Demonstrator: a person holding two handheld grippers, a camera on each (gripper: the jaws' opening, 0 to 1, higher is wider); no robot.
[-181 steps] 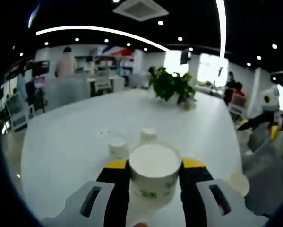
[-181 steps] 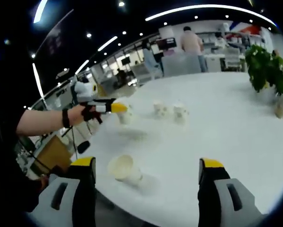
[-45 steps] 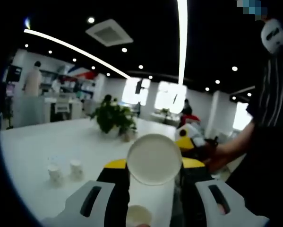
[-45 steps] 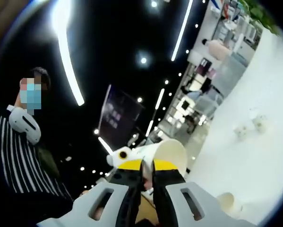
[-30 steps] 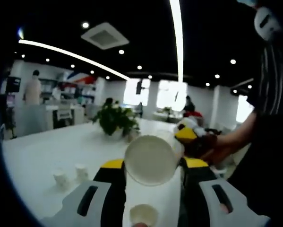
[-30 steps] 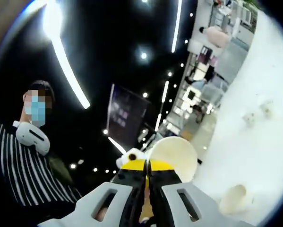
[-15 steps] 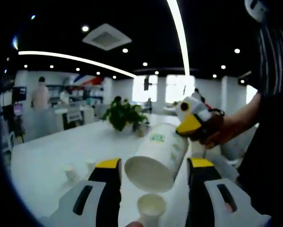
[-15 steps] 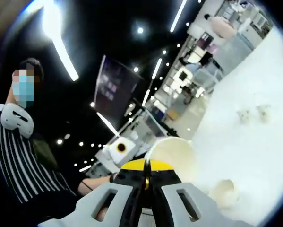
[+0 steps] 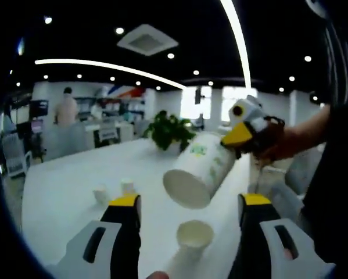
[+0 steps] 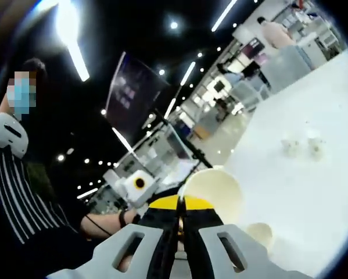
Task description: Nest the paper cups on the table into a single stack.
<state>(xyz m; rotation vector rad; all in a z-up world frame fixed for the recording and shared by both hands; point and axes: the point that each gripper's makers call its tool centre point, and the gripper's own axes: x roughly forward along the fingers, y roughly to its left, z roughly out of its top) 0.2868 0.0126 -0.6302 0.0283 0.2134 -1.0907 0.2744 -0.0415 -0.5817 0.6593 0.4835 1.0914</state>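
In the left gripper view, the left gripper (image 9: 190, 203) had its fingers wide apart, with nothing between them. The right gripper (image 9: 239, 135) came in from the right and held a stack (image 9: 198, 173) of paper cups in the air, tilted, its open mouth toward the camera. Below it one cup (image 9: 194, 237) stood upright on the white surface (image 9: 63, 180). Two small cups (image 9: 113, 190) stood further away on the surface, near each other, and a plant (image 9: 170, 131) was behind them.

In the right gripper view, the right gripper's fingers (image 10: 165, 204) were pressed together on the rim of the stack.
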